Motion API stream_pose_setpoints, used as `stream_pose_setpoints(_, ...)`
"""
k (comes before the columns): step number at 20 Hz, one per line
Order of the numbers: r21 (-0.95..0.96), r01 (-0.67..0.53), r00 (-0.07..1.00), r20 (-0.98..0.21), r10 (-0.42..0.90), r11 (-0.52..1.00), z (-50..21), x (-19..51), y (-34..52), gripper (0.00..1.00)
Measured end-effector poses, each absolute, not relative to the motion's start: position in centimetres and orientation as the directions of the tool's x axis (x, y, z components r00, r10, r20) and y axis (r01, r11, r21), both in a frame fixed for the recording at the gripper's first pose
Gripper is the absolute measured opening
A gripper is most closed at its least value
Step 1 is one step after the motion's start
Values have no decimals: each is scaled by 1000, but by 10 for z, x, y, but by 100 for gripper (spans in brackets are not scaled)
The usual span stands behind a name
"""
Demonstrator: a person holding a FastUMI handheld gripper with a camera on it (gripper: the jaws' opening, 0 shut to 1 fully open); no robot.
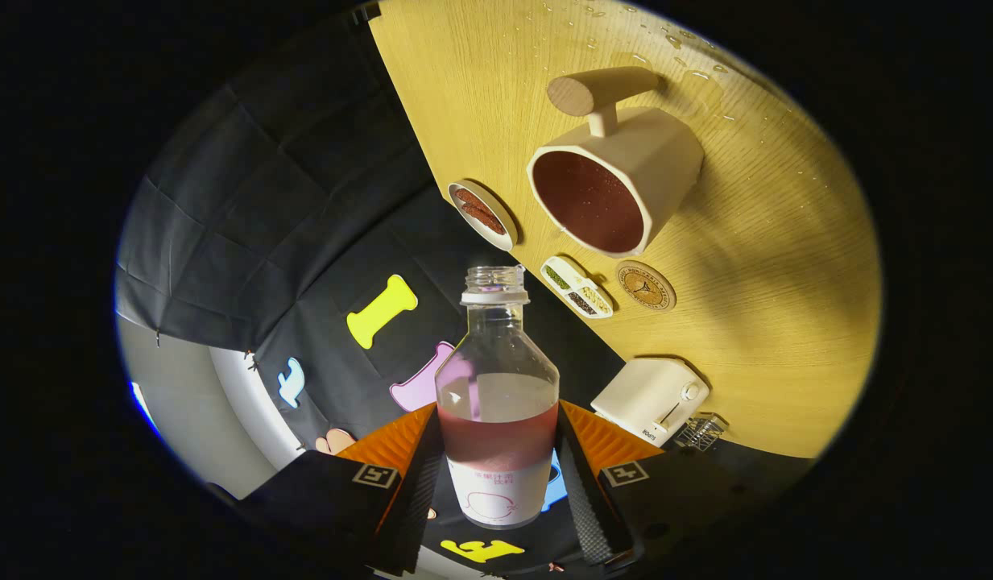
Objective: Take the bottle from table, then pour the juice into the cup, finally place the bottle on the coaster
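Two fingers (419,475) pinching uncapped bottle (497,403) at label height, held tilted for stability; cup (617,181) filled, coaster (645,285) awaiting placement.

Bottle (497,403): clear, uncapped, part-full red juice, between fingers. Cup (613,189): cream, handled, holds juice, on table. Coaster (645,285): round, beside cup.

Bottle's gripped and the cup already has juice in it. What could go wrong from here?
1. The bottle, held between the fingers, is uncapped and still holds juice, so a tilt could spill more.
2. The coaster sits close beside the cup and a divided dish; setting down may knock them.
3. Droplets on the table could make things slide.
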State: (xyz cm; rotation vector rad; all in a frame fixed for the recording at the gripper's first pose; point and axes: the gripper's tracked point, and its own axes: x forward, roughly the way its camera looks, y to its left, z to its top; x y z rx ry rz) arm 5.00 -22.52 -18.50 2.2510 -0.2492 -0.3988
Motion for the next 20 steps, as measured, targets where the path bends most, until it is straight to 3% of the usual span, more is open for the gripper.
stream_pose_setpoints(11,805,50,941,-237,-242,-591,-198,56,-207,77)
stream_pose_setpoints(16,892,228,940,-305,-149,-391,-220,52,-186,76)
stream_pose_setpoints(20,921,362,918,-379,-119,-142,-239,42,-175,76)
